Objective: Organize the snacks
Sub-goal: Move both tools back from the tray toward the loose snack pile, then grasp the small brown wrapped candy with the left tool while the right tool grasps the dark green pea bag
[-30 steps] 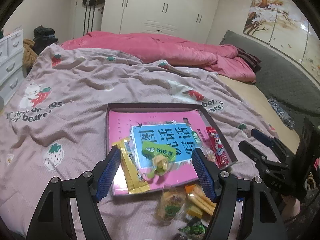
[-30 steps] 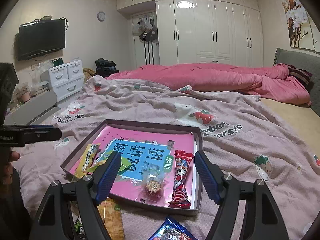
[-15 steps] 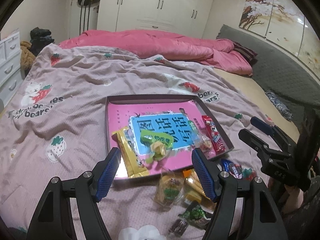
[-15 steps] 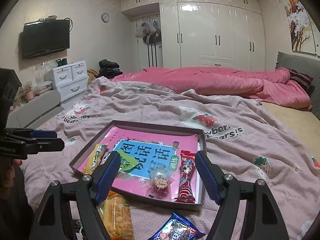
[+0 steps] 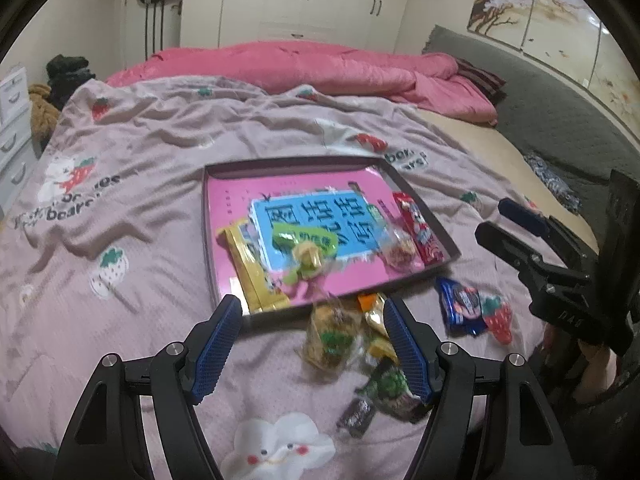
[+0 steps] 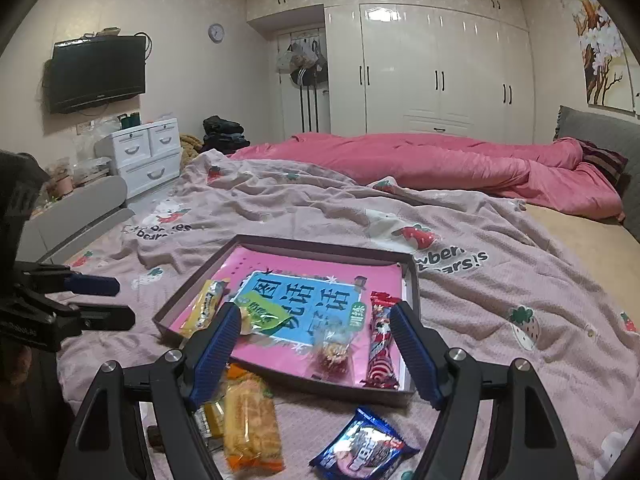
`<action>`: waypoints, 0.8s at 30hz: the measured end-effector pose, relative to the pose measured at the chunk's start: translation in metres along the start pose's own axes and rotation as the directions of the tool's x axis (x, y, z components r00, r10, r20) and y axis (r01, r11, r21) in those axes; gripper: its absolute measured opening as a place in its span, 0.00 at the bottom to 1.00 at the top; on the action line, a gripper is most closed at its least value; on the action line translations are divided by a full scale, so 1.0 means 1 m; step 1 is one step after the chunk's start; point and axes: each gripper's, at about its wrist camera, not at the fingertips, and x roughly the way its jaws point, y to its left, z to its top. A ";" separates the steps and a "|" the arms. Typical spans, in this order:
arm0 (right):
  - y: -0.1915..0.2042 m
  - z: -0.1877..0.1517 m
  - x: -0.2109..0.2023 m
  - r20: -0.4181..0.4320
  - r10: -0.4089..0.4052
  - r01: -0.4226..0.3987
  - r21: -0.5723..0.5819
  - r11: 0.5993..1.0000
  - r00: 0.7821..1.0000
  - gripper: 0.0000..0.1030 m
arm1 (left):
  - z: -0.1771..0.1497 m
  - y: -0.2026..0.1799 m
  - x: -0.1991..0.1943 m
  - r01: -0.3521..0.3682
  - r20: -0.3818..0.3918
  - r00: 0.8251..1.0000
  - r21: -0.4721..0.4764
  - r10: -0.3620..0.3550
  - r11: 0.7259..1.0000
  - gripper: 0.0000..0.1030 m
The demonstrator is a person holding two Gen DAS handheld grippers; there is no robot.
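A shallow tray (image 5: 206, 220) with a pink printed bottom lies on the bedspread. In it are a yellow packet (image 5: 252, 272), a green packet (image 5: 304, 240), a clear-wrapped sweet (image 5: 398, 254) and a red bar (image 5: 416, 228). Loose on the spread before it lie a clear cookie bag (image 5: 328, 336), a blue packet (image 5: 460, 306) and a dark green packet (image 5: 390, 390). My left gripper (image 5: 310, 308) hovers open over the cookie bag, holding nothing. My right gripper (image 6: 316, 312) is open above the tray's (image 6: 320, 246) near edge, with an orange packet (image 6: 250, 428) and the blue packet (image 6: 360, 448) below it.
A rumpled pink duvet (image 6: 440, 160) lies across the far side of the bed, with a grey headboard (image 5: 560, 120) on the right. White drawers (image 6: 144, 152) and a wall TV (image 6: 96, 72) stand to the left. White wardrobes (image 6: 420, 72) fill the back wall.
Both grippers have drawn back from the tray, so it looks farther off. More loose snacks now show on the spread in front of it. Both stay open.
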 end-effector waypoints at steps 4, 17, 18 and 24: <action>0.006 -0.003 -0.006 -0.005 0.013 -0.013 -0.007 1.000 1.000 0.74 | -0.006 -0.003 0.002 0.002 -0.024 1.000 0.014 -0.001 1.000 0.73; 0.021 -0.012 -0.014 -0.050 0.062 -0.064 -0.028 0.998 0.997 0.74 | -0.014 -0.004 -0.003 0.003 -0.041 0.999 0.017 -0.003 1.000 0.74; 0.022 -0.013 -0.014 -0.054 0.065 -0.067 -0.029 0.997 0.996 0.74 | -0.015 -0.003 -0.003 0.008 -0.044 0.999 0.014 -0.007 1.000 0.74; 0.031 -0.020 -0.015 -0.096 0.099 -0.103 -0.036 0.994 0.990 0.75 | -0.019 -0.004 0.001 0.012 -0.071 0.997 0.022 -0.010 1.000 0.74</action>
